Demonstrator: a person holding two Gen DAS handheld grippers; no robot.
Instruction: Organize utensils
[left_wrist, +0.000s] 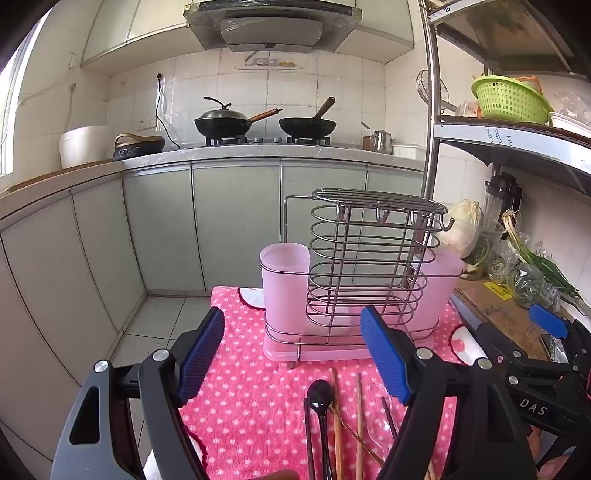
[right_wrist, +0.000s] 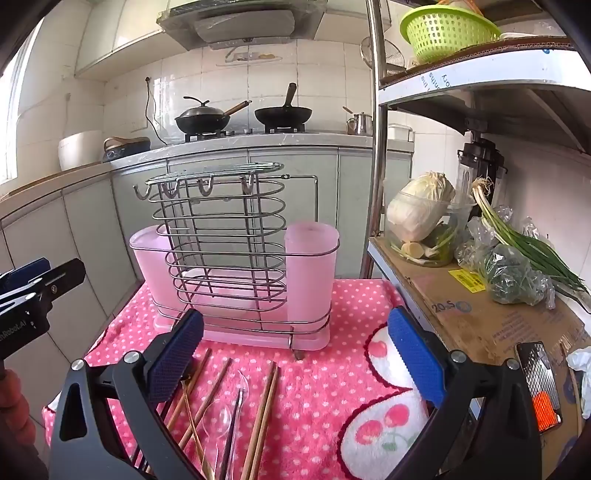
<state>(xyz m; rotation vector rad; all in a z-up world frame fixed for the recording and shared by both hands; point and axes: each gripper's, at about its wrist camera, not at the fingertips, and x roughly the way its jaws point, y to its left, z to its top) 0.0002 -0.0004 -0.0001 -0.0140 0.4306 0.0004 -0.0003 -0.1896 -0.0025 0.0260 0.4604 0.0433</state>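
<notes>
A wire utensil rack (left_wrist: 364, 258) (right_wrist: 229, 243) with pink plastic cups (left_wrist: 285, 284) (right_wrist: 311, 273) stands on a pink dotted cloth (left_wrist: 255, 398) (right_wrist: 325, 369). In front of it lie a black spoon (left_wrist: 320, 413), wooden chopsticks (left_wrist: 359, 424) (right_wrist: 263, 417), dark chopsticks (right_wrist: 232, 435) and a clear spoon (right_wrist: 218, 417). My left gripper (left_wrist: 301, 354) is open and empty above the utensils. My right gripper (right_wrist: 297, 362) is open and empty, hovering over the chopsticks.
A metal shelf unit at the right holds a cabbage (right_wrist: 421, 206), green onions (right_wrist: 524, 243), a cardboard sheet (right_wrist: 491, 317) and a green basket (right_wrist: 447, 31). A counter with two woks (left_wrist: 306, 125) is behind. The cloth's left edge drops to tiled floor (left_wrist: 155, 325).
</notes>
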